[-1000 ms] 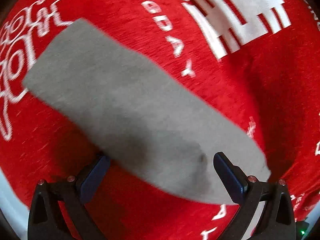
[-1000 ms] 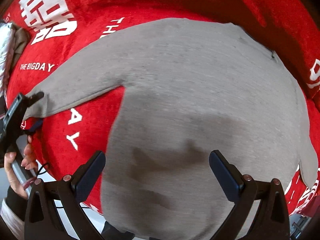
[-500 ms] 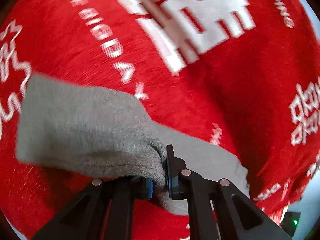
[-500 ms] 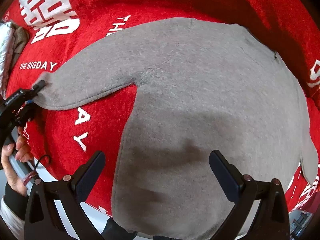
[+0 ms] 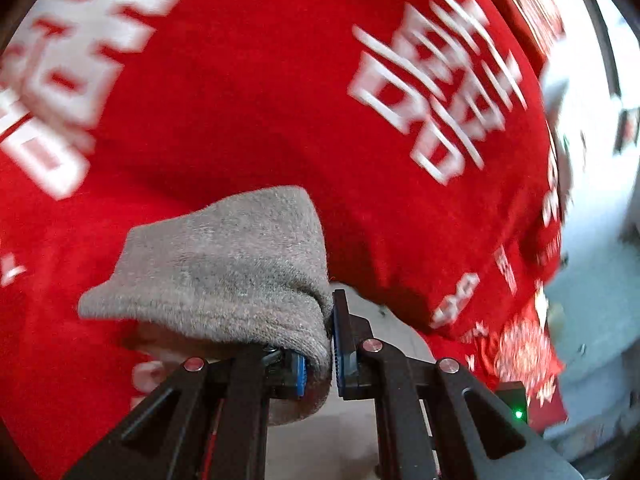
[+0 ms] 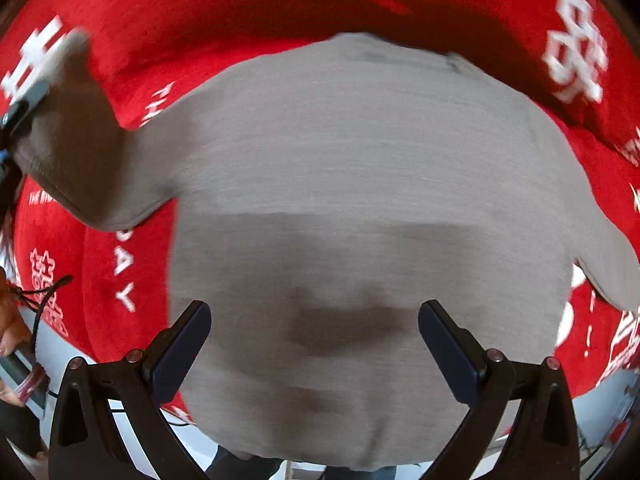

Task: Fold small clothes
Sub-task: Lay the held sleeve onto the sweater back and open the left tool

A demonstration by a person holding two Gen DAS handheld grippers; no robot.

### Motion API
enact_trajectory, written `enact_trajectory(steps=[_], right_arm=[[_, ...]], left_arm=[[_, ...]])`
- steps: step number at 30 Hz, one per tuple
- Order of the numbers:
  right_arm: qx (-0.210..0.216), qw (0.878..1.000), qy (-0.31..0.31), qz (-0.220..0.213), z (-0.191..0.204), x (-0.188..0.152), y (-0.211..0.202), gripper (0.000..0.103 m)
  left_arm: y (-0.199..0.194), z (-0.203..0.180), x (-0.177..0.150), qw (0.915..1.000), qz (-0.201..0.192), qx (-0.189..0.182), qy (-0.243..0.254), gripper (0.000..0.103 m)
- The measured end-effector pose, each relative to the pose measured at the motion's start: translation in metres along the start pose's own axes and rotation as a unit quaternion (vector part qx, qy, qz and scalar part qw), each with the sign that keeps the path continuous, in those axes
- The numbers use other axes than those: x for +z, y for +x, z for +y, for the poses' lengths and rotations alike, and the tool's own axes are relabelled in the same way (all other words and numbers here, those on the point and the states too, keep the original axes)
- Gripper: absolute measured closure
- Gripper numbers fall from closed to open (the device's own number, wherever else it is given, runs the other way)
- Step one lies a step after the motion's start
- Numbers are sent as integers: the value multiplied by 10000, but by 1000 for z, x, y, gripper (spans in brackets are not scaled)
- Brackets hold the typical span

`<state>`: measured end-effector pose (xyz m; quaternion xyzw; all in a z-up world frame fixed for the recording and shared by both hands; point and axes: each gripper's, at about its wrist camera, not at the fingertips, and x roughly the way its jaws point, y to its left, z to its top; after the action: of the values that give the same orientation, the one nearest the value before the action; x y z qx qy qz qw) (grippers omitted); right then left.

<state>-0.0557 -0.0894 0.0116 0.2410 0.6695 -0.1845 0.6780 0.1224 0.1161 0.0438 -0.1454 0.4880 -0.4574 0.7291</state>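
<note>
Sweater (image 6: 352,184): one, grey, spread flat on the red cloth (image 6: 248,12). Your left gripper (image 5: 320,344) pinches its sleeve (image 5: 224,264), lifted off the cloth. Your right gripper (image 6: 314,344) hangs wide apart above the sweater's body, holding nothing.

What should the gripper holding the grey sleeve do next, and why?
Probably carry the sleeve across onto the sweater's body. The left gripper has its jaws shut on the sleeve end, lifted off the red cloth, while the body lies flat. The right gripper hovers open above it.
</note>
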Motion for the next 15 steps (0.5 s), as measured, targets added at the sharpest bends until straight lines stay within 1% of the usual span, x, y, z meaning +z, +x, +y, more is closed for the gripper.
enact_trajectory(steps=[3,4,6,7,9,11,14,15], right_arm=[[-56,9993,353,-64,-43,0,-4,0],[-94,9990,437,-74,-56,0,-5,0],[-169,9979,620,-77,-82,-2,-5,0],[-177,9973,716,-70,-96,-4,-5,0],[-208,9960,871,-39,-120,-6,-2,0],[-220,9948,991,11,-137,-7,3,0],[-232,9932,1139,77,-158,-8,13,0],[-231,9930,1153,79,-161,-7,14,0]], left_arm=[[48,-52,-8,9984,361,-94,417,92],[73,-72,-16,9965,563,-62,613,92],[105,-95,-28,9930,865,-4,802,92],[128,-105,-39,9900,1105,43,881,92],[156,-112,-54,9854,1404,191,944,92],[184,-114,-74,9780,1748,476,1035,92],[198,-106,-97,9659,2095,947,1192,91],[201,-104,-103,9603,2235,1121,1240,79]])
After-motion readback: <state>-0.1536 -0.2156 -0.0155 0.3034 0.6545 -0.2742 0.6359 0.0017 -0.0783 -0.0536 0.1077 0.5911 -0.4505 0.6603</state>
